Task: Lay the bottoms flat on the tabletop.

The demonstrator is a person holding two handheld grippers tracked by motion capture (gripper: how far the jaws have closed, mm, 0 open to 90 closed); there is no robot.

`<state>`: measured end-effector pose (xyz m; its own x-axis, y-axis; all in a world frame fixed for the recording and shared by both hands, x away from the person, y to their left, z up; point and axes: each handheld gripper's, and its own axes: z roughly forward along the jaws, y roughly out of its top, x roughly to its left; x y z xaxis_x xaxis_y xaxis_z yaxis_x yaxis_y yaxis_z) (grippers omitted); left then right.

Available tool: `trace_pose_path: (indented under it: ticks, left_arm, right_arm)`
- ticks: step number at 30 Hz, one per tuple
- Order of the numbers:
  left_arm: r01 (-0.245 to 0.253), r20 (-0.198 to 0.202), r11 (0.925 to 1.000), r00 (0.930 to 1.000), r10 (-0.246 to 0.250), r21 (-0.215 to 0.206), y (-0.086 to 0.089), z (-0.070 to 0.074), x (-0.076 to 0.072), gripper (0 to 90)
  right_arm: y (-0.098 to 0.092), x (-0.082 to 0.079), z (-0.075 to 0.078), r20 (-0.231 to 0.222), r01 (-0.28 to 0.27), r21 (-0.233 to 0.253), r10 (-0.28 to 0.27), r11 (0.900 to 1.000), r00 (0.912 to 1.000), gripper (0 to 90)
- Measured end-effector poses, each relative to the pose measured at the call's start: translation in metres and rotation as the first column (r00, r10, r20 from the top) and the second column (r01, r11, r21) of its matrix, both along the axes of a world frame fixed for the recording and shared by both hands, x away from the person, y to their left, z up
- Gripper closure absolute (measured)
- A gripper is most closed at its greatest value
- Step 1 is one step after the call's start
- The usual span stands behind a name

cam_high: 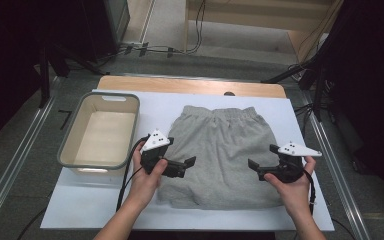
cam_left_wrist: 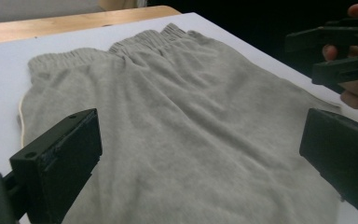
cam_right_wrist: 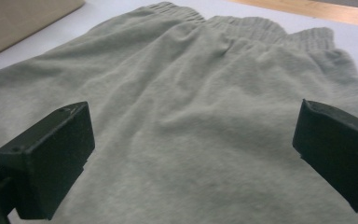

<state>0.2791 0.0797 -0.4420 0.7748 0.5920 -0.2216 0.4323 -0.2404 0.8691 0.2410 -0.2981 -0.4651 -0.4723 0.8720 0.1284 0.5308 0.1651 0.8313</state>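
Shorts: the grey shorts [cam_high: 220, 150] lie flat on the white sheet [cam_high: 80, 200] in the middle of the table, with the stretchy waistband [cam_high: 215, 112] at the far side and the leg ends at the near side
Left gripper: the left gripper [cam_high: 186, 165] hangs over the left edge of the shorts, and its jaws are wide apart with nothing between them
Right gripper: the right gripper [cam_high: 255, 167] hangs over the right side of the shorts, and its jaws are wide apart too, holding nothing
Basket: a grey plastic basket [cam_high: 67, 150] sits to the left of the shorts, near them, and I see nothing inside it
How the shorts feel: I think they are soft, floppy and light, like fleece; they will bend and sag when lifted, not slip, and they cannot break
Where to grab: I think the best spots are the left and right edges, or the thick waistband, pinching the cloth so both layers come up together
Writing: I can see no brand, label or words on the shorts, the basket or the grippers
Table: a strip of wooden table [cam_high: 180, 85] shows past the far edge of the white sheet
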Motion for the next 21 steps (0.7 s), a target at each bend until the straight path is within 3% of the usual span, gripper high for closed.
trace_pose_path:
  ticks: [8,13,17,19,21]
  left_arm:
    - [0.004,0.022,1.0000,0.9997,-0.004,-0.004,0.026,-0.013,-0.034,0.0]
    - [-0.014,0.029,0.9999,0.9995,0.014,0.001,0.042,-0.022,-0.042,0.0]
    - [-0.015,0.020,0.9998,0.9997,0.015,0.009,0.049,-0.028,-0.047,0.0]
    - [-0.010,0.011,0.9998,0.9999,0.010,0.017,0.052,-0.030,-0.051,0.0]
    - [0.001,0.004,0.9998,1.0000,-0.001,0.018,0.054,-0.032,-0.055,0.0]
  right_arm:
    - [0.032,-0.029,-0.004,-0.002,-0.057,-0.043,0.057,0.997,0.9983,0.0]
    - [0.051,-0.043,-0.004,0.003,-0.097,-0.029,0.097,0.995,0.9953,0.0]
    - [0.064,-0.055,-0.004,0.040,-0.126,0.006,0.125,0.992,0.9913,10.9]
    - [0.071,-0.059,-0.004,0.040,-0.158,0.005,0.158,0.987,0.9867,13.6]
    - [0.082,-0.064,-0.004,0.052,-0.197,-0.005,0.196,0.980,0.9791,22.1]
